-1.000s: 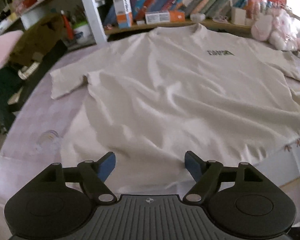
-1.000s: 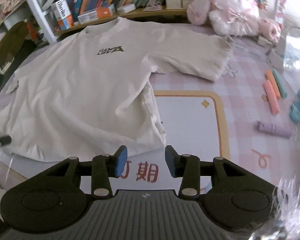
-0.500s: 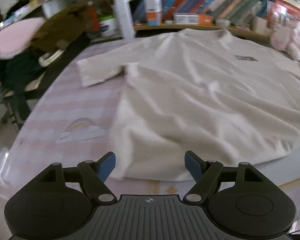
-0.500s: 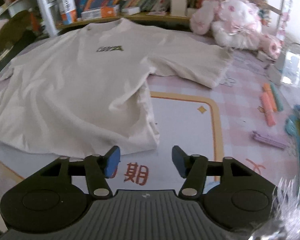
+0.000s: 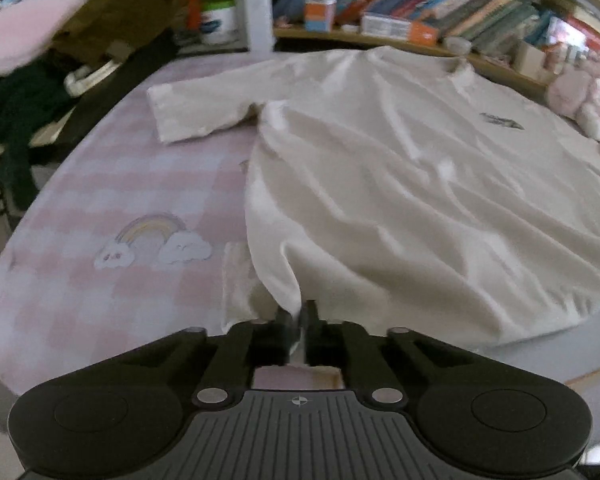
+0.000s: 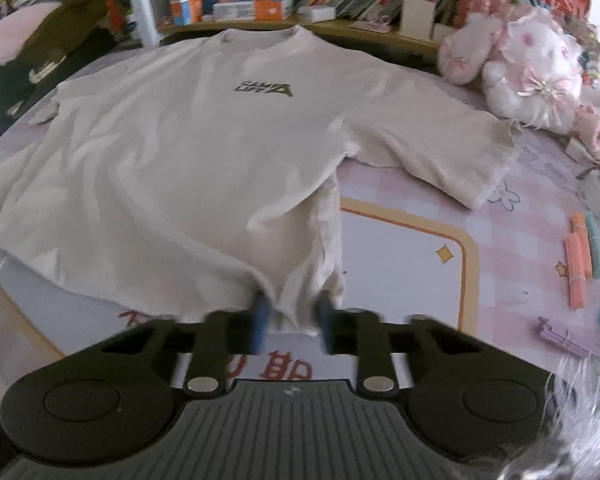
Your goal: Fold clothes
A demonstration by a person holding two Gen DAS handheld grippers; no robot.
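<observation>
1. A cream short-sleeved cotton T-shirt [image 6: 172,168] is lying face up on the pink checked table [image 5: 112,184].
2. The left tongs [image 5: 299,317] are pinching the shirt's near left hem corner.
3. The right tongs [image 6: 290,318], blurred, are sitting partly spread around the right hem corner.

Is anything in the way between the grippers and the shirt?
Nothing visible is. The left hand-held gripper is already shut on the T-shirt hem. The right hand-held gripper has the other hem corner between its open fingers.
</observation>
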